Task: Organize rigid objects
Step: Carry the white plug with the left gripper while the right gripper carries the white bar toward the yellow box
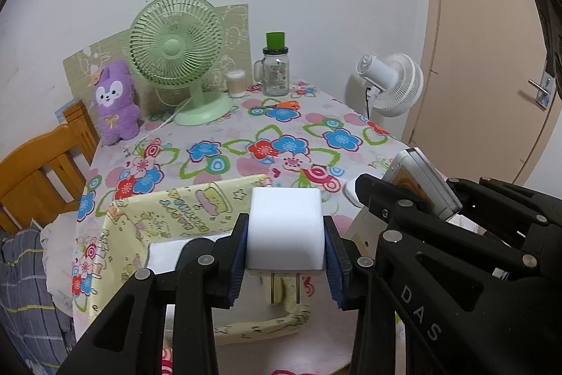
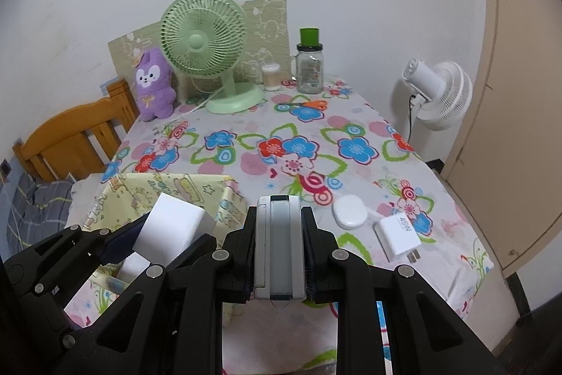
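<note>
Here, the yellow box (image 2: 224,199) holds white blocks (image 2: 135,266); left fingers (image 1: 242,255) clamp a charger (image 1: 285,227), right fingers (image 2: 312,255) a camera (image 2: 279,248).

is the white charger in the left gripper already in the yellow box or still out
Out. The charger is clamped between the left gripper fingers, held above the box, prongs pointing down.

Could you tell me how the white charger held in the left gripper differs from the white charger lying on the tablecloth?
The held charger is clamped in the left gripper over the yellow box; the lying charger rests free on the tablecloth, beside a white oval case. The held charger looks blockier; the lying charger looks flatter. The held charger's face appears plain; the lying charger carries grey print. Both are white with two metal prongs.
</note>
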`<action>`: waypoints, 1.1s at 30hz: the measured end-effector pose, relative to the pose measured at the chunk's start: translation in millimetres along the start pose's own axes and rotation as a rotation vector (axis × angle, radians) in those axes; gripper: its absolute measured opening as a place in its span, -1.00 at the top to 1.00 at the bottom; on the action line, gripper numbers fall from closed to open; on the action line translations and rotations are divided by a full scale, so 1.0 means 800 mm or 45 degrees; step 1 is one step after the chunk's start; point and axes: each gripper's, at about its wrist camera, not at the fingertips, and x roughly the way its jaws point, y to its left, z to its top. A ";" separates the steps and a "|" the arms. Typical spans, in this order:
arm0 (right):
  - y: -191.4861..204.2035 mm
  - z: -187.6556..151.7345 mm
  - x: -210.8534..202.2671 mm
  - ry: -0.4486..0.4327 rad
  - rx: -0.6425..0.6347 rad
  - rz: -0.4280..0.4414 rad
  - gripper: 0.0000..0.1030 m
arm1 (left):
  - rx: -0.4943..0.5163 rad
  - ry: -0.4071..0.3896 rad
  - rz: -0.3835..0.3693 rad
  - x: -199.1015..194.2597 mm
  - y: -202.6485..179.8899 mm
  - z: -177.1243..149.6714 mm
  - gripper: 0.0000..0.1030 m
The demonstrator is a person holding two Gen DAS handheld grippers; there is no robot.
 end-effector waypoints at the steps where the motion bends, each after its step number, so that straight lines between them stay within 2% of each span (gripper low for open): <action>1: 0.003 0.002 0.001 -0.002 -0.003 0.003 0.52 | -0.002 -0.004 0.005 0.000 0.003 0.001 0.23; 18: 0.062 0.029 -0.005 -0.051 -0.084 0.060 0.52 | -0.034 -0.039 0.067 -0.021 0.055 0.009 0.23; 23: 0.077 0.033 -0.005 -0.067 -0.119 0.029 0.52 | -0.049 -0.043 0.042 -0.025 0.066 0.010 0.23; 33: 0.090 0.044 -0.002 -0.064 -0.116 0.043 0.52 | -0.051 -0.054 0.030 -0.026 0.079 0.015 0.23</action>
